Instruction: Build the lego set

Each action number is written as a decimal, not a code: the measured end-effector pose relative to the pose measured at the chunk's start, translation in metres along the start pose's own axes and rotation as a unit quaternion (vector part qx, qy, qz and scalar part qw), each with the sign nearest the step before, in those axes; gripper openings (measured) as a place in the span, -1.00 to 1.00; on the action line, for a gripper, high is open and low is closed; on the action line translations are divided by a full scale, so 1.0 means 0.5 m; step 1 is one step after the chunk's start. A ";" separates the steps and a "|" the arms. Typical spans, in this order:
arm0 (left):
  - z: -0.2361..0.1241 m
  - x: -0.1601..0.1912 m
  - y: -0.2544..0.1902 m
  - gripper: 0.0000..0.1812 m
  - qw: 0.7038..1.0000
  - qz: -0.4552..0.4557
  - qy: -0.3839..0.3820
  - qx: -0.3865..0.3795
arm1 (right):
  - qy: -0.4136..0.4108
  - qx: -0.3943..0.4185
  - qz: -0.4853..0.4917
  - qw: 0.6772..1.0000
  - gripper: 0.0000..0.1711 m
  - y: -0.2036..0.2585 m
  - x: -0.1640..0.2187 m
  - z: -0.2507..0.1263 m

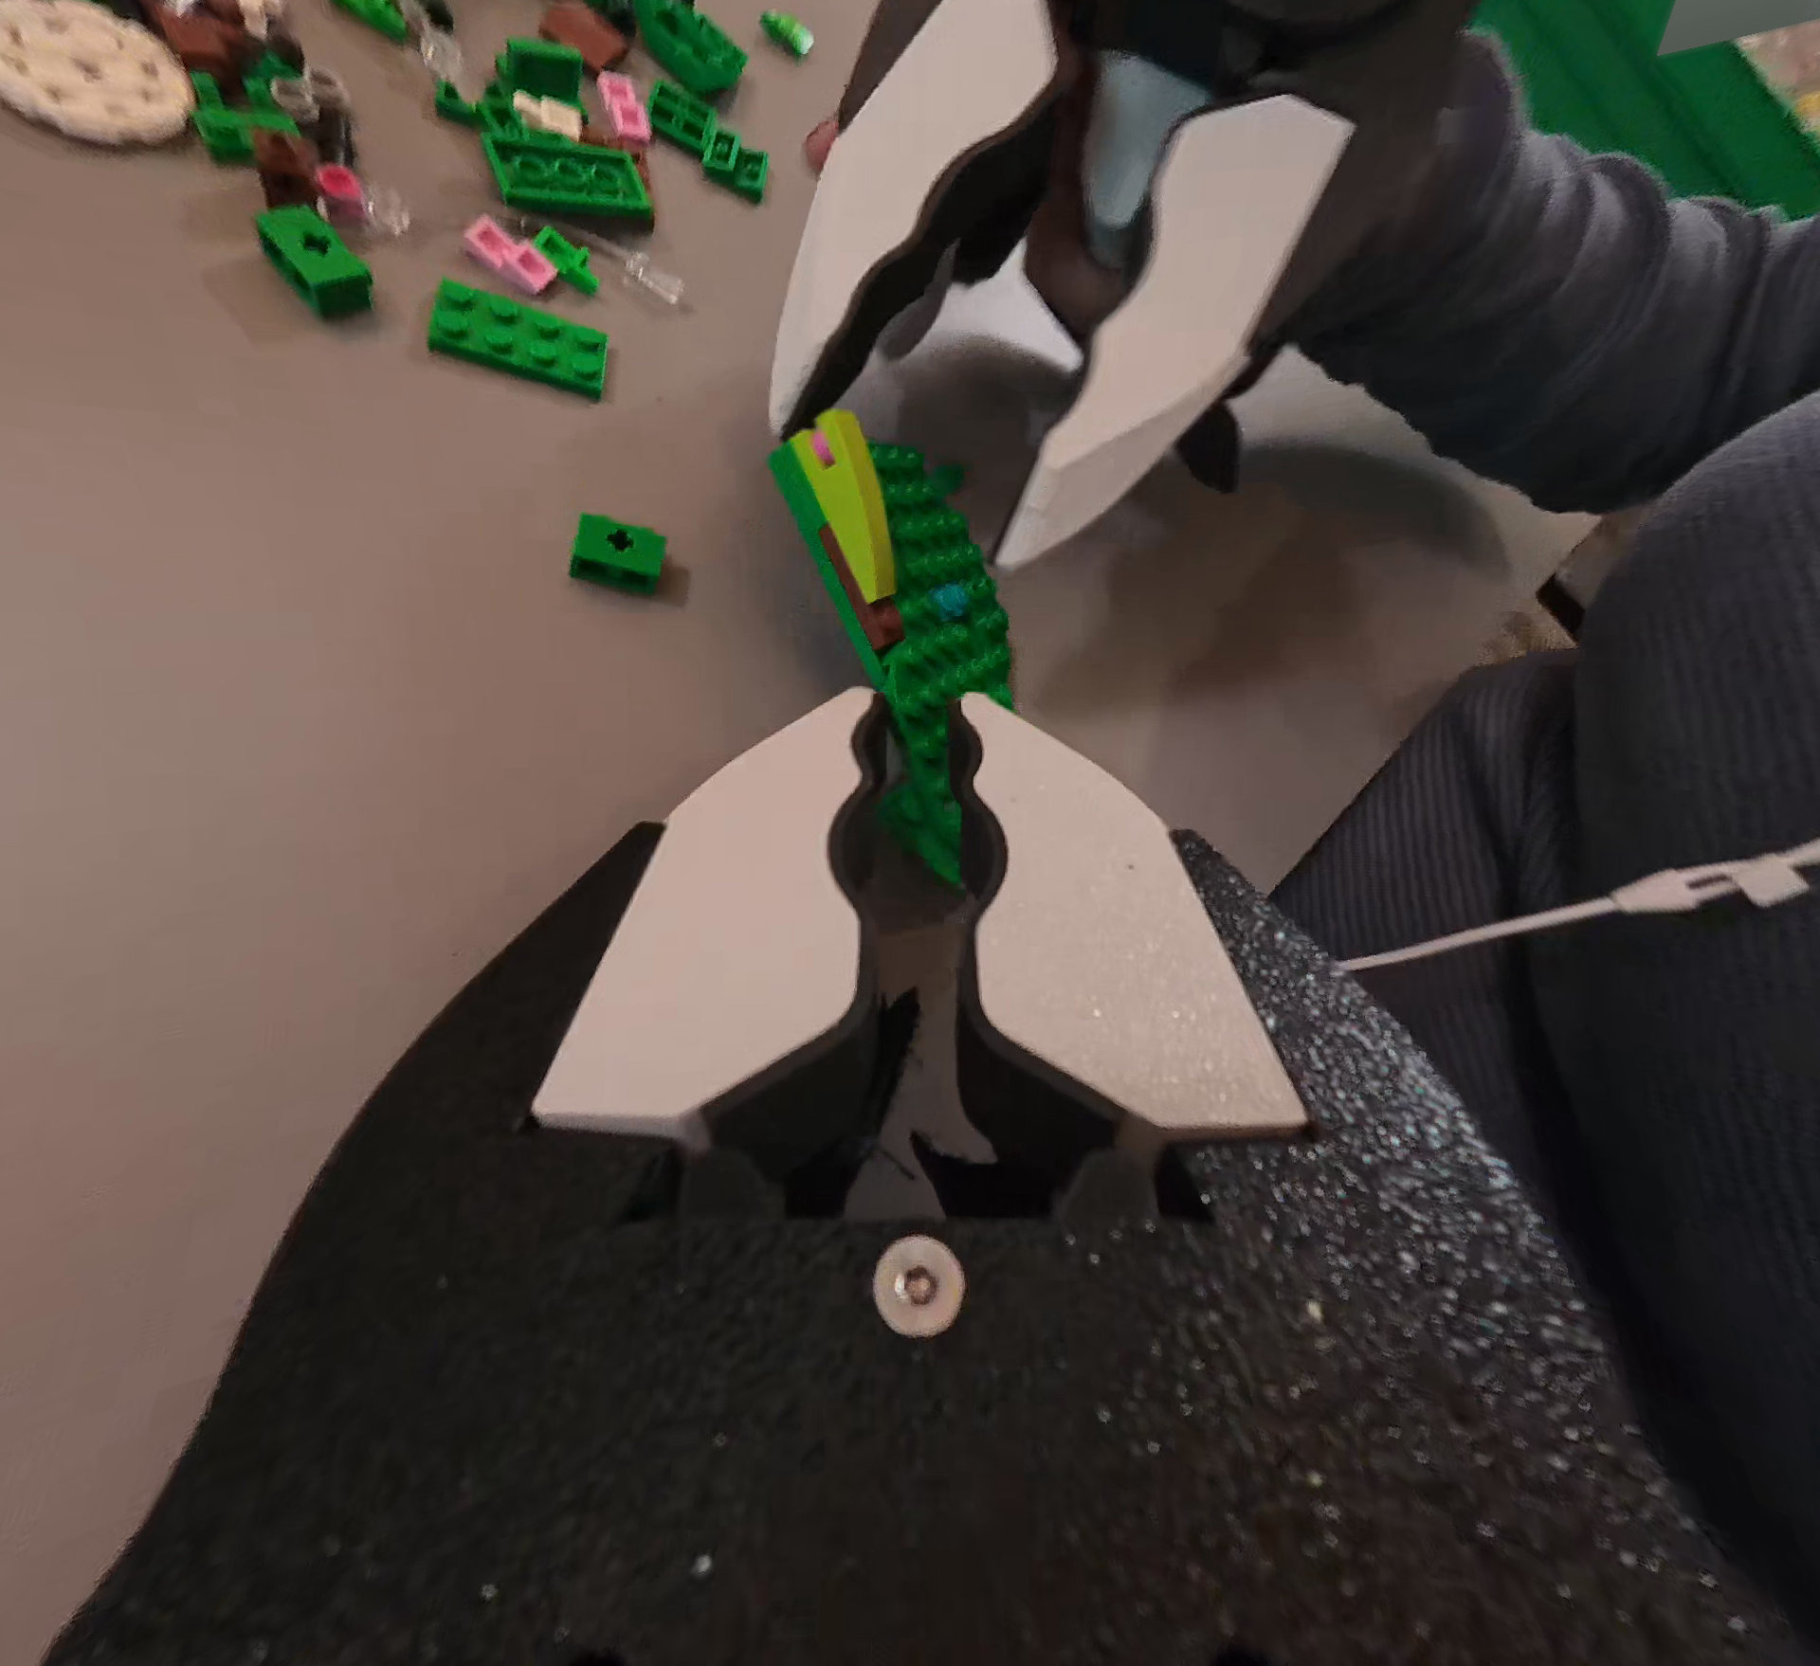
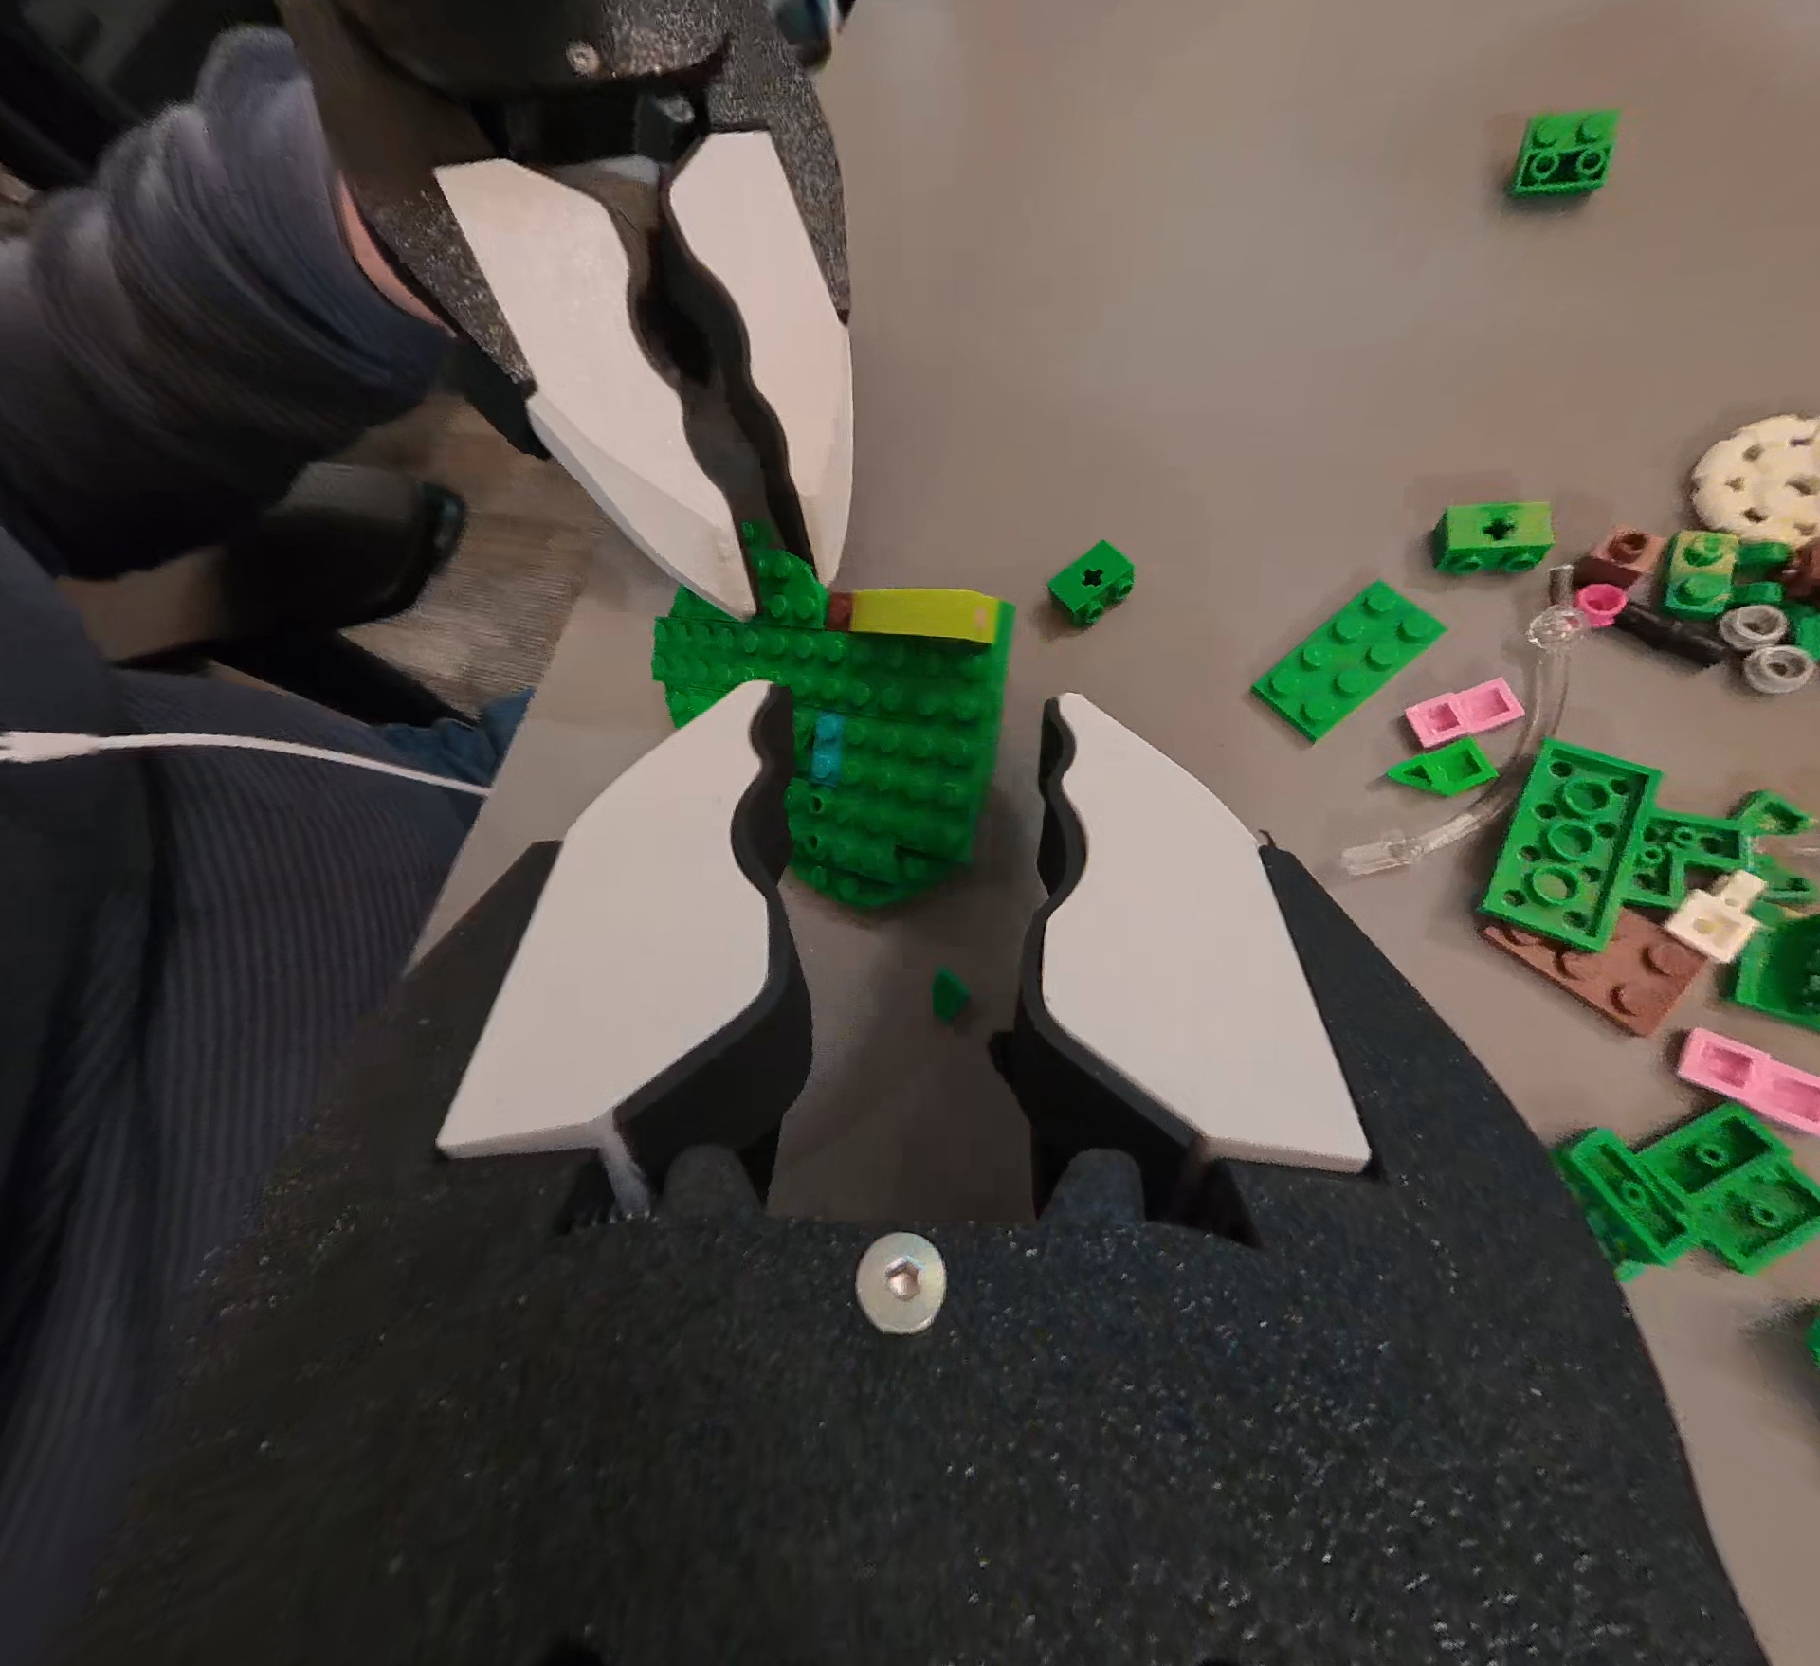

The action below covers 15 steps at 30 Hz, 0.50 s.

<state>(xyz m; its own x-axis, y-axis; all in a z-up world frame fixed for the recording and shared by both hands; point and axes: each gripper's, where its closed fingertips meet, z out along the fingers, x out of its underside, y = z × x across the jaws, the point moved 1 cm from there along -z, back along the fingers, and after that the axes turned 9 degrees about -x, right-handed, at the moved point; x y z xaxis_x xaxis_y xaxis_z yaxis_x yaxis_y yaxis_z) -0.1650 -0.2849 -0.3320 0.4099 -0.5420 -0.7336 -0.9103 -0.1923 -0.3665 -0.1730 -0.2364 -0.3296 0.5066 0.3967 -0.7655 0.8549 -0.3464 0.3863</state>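
Left gripper [image 1: 918, 713] pinched green plate assembly [image 2: 886, 762] at edge; right gripper [image 2: 906, 723] jaws spread, empty. Best: hold plate steady, fetch green brick [image 2: 1091, 583] at 2 o'clock.

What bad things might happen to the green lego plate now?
The left gripper pinches only a corner of the green plate, held tilted above the table, so it might twist or slip out. If the open right gripper bumps it, the lime piece along its edge might pop off.
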 end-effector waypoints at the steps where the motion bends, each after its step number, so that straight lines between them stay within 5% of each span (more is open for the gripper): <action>1: -0.005 -0.004 -0.006 -0.90 1.000 0.003 -0.016 0.010 | -0.004 -0.015 0.013 1.000 -0.49 0.001 -0.001 -0.001; 6: -0.019 -0.006 -0.016 -0.92 0.997 0.043 -0.056 0.006 | 0.011 -0.107 0.065 0.992 -0.58 0.022 0.002 0.006; 10: -0.019 -0.005 -0.016 -0.91 0.998 0.032 -0.061 0.002 | 0.010 -0.169 0.082 0.982 -0.84 0.036 -0.005 0.012; 13: -0.029 -0.019 -0.015 -0.47 0.996 -0.013 -0.085 0.017 | -0.018 -0.192 0.087 0.977 -0.90 0.041 -0.024 0.002; 15: -0.027 -0.020 -0.026 -0.39 0.996 -0.019 -0.081 0.044 | -0.022 -0.202 0.089 0.975 -0.91 0.043 -0.030 -0.006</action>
<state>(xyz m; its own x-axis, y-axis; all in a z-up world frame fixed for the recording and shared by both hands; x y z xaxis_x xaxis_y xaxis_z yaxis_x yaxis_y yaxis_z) -0.1579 -0.2882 -0.3123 0.4540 -0.3950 -0.7986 -0.8885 -0.1330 -0.4393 -0.1620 -0.2474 -0.3082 0.6531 0.3209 -0.6860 0.7328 -0.0390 0.6794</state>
